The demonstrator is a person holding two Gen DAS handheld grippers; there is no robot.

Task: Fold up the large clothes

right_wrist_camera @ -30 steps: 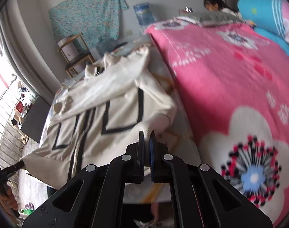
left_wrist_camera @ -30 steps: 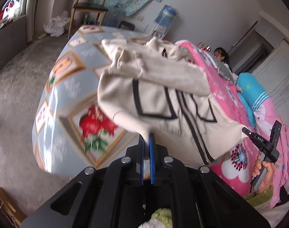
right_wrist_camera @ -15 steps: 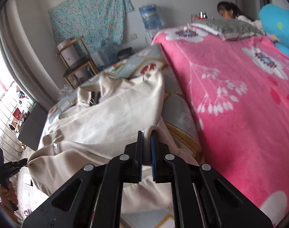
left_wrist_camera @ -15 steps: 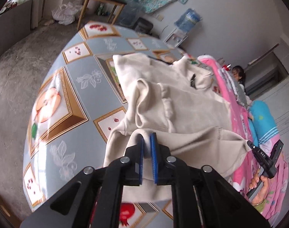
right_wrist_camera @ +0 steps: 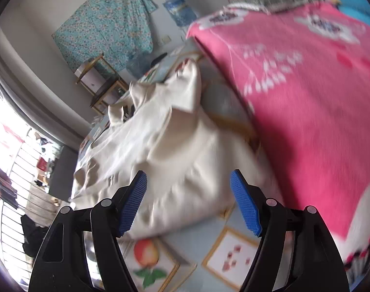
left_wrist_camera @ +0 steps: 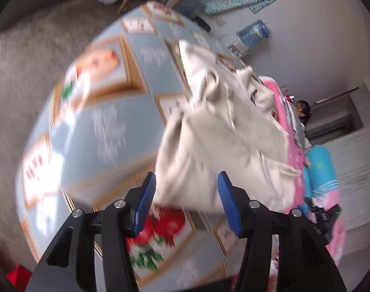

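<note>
A cream jacket (left_wrist_camera: pixel 223 131) lies folded over on the blue patterned sheet (left_wrist_camera: pixel 107 126) of the bed. My left gripper (left_wrist_camera: pixel 186 199) is open, its blue pads on either side of the jacket's near edge, holding nothing. In the right wrist view the same jacket (right_wrist_camera: pixel 175 160) lies bunched on the sheet (right_wrist_camera: pixel 204 250). My right gripper (right_wrist_camera: pixel 188 202) is open just above the jacket's near hem, holding nothing. Both views are motion-blurred.
A pink flowered blanket (right_wrist_camera: pixel 306 92) covers the bed to the right of the jacket. A person (left_wrist_camera: pixel 302 108) sits at the far end of the bed. A wooden stool (right_wrist_camera: pixel 99 82) and a water bottle (right_wrist_camera: pixel 180 9) stand by the far wall.
Both grippers were shut on the jacket's hem and carried it forward over the body. Now both have opened and let the cloth drop onto the bed.
</note>
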